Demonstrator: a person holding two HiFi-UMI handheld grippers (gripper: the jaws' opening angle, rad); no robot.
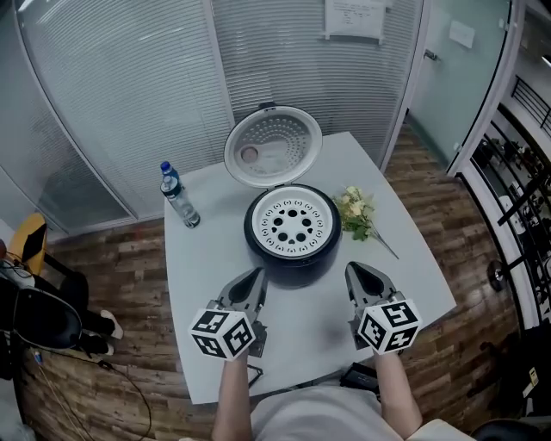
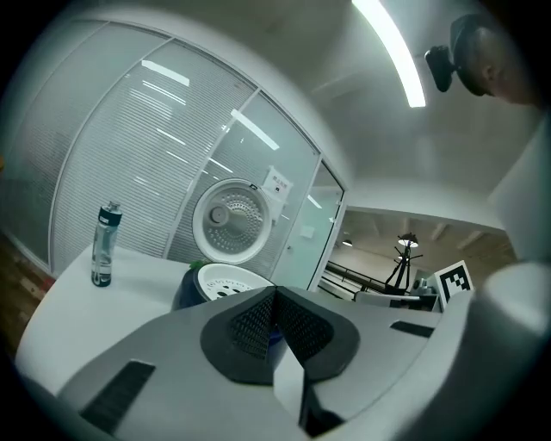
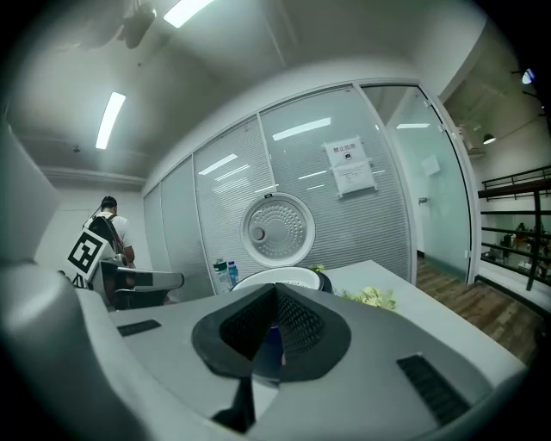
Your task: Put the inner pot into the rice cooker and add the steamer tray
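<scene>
I hold left tongs (image 1: 256, 276) and right tongs (image 1: 354, 270) closed on nothing, just short of the cooker (image 1: 293, 263) mid-surface (image 1: 194, 267). Tray (image 1: 293, 222) sits flat in its mouth, face up; pot probably beneath.

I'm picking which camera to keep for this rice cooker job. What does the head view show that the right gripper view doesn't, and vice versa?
Only the head view: the hole pattern of the steamer tray, seen from above where it sits in the rice cooker, and the person's forearms. Only the right gripper view: a person with a backpack far off at left, and ceiling lights. Both: the raised lid, water bottle, flowers, wall notice, and the right claw, shut and empty.
</scene>
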